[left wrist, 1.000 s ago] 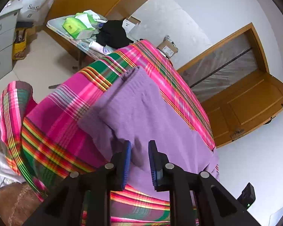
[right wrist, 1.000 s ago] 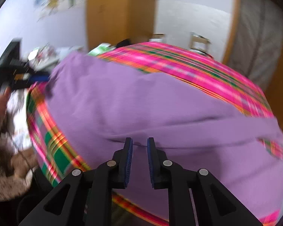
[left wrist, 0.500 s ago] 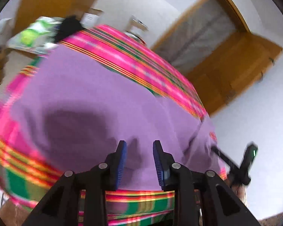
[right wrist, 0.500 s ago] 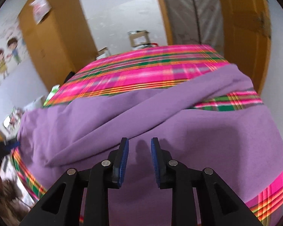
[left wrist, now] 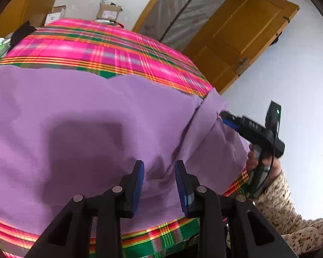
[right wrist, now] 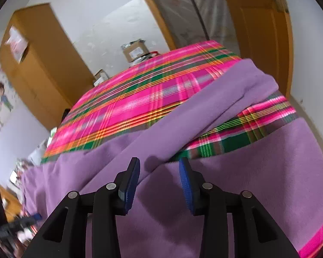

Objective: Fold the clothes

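Note:
A purple garment (left wrist: pixel 75 118) lies spread on a pink, green and orange plaid cloth (left wrist: pixel 97 49). My left gripper (left wrist: pixel 159 165) hovers over the garment's near edge, jaws open, nothing pinched between them. In the left wrist view my right gripper (left wrist: pixel 224 116) reaches in from the right, its tips at the garment's folded right side. In the right wrist view the right gripper (right wrist: pixel 159 163) hangs over the purple garment (right wrist: pixel 247 172) where a long sleeve (right wrist: pixel 204 107) runs diagonally across the plaid cloth (right wrist: pixel 129 103). Its jaws are opening, with only fabric below them.
A wooden door (left wrist: pixel 236 43) stands open behind the covered surface. Cardboard boxes (left wrist: pixel 108 13) sit at the far wall and a tall wooden wardrobe (right wrist: pixel 36 64) stands at the left. A hand in a patterned sleeve (left wrist: pixel 275 193) holds the right gripper.
Both grippers have swept sideways over the garment and rolled, so the door now fills the background. Both sets of jaws stand wider than before.

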`<state>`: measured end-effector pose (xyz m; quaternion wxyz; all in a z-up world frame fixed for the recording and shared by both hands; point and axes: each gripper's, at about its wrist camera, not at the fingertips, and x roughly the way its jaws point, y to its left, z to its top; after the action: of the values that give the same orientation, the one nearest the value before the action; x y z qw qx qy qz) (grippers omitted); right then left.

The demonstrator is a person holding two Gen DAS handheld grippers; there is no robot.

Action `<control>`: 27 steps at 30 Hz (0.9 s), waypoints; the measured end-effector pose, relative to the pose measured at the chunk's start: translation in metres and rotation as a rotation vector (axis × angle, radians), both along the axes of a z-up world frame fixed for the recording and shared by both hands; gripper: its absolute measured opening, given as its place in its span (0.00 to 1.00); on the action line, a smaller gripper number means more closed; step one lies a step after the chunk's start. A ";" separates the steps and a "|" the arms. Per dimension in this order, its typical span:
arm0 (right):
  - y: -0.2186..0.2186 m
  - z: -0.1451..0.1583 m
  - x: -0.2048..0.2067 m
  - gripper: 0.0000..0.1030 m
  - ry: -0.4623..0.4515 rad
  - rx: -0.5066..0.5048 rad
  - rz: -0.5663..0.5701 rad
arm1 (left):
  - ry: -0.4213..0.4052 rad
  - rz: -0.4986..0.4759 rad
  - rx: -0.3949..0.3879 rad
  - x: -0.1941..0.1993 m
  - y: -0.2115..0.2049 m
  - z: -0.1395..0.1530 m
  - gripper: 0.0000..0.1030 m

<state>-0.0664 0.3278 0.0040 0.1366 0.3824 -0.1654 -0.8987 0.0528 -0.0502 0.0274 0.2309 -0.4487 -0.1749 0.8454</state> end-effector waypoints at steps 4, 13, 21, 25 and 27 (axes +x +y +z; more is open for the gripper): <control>0.004 0.002 -0.012 0.38 -0.007 0.003 -0.036 | -0.011 -0.015 -0.007 -0.001 0.006 -0.004 0.29; -0.004 0.027 -0.046 0.38 0.033 0.089 -0.080 | -0.035 -0.017 0.020 -0.008 0.004 -0.014 0.29; -0.027 0.019 -0.091 0.39 -0.052 0.245 -0.102 | -0.042 -0.026 0.019 -0.010 0.006 -0.017 0.29; -0.033 0.008 -0.108 0.39 -0.119 0.318 -0.137 | -0.040 -0.030 0.018 -0.007 0.007 -0.017 0.29; -0.030 0.004 -0.110 0.39 -0.139 0.321 -0.159 | -0.038 -0.032 0.018 -0.007 0.006 -0.017 0.29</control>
<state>-0.1766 0.2973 0.0082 -0.0091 0.4464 -0.0588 -0.8929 0.0460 -0.0439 0.0101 0.2449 -0.4655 -0.1796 0.8313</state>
